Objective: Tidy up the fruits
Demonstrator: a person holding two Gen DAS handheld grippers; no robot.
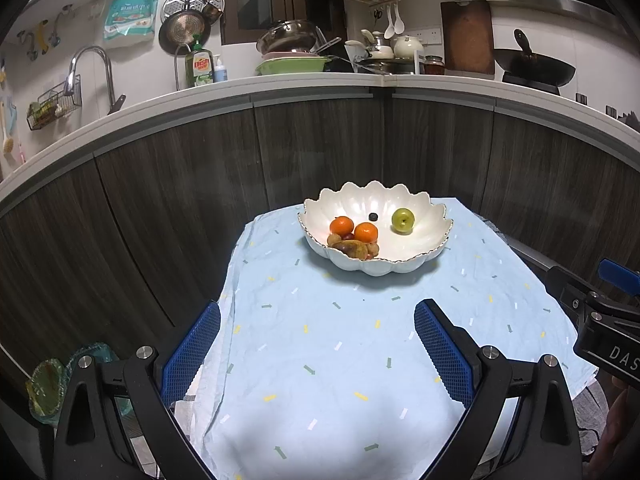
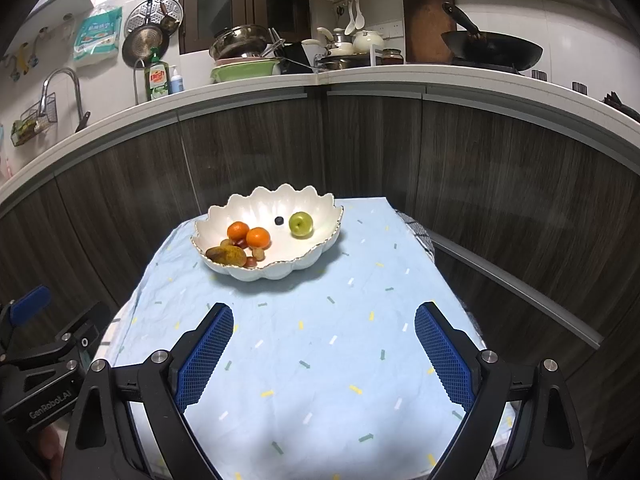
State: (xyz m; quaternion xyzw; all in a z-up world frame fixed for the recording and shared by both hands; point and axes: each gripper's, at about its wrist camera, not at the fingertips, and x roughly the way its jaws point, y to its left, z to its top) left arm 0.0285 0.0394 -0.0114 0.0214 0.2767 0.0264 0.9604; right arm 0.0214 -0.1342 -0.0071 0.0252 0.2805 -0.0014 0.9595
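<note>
A white scalloped bowl [image 1: 424, 216] [image 2: 312, 208] stands at the far end of a small table with a light blue cloth [image 1: 340, 360] [image 2: 320, 360]. In it lie two oranges [image 1: 342, 226] [image 2: 258, 237], a green apple [image 1: 403, 220] [image 2: 301, 223], a small dark berry [image 1: 373, 217] [image 2: 278, 221], a brownish pear-like fruit [image 1: 352, 248] [image 2: 228, 255] and some small brown and red fruits. My left gripper [image 1: 318, 312] is open and empty, well short of the bowl. My right gripper [image 2: 324, 314] is open and empty, also short of the bowl.
Dark wood cabinet fronts [image 1: 320, 148] curve closely behind the table. The counter above holds a sink tap [image 1: 92, 76], dish soap [image 1: 199, 66], pots and a wok [image 1: 534, 66]. Green glass dishes [image 1: 52, 388] sit low at the left. The right gripper's body [image 1: 600, 316] shows at the right edge.
</note>
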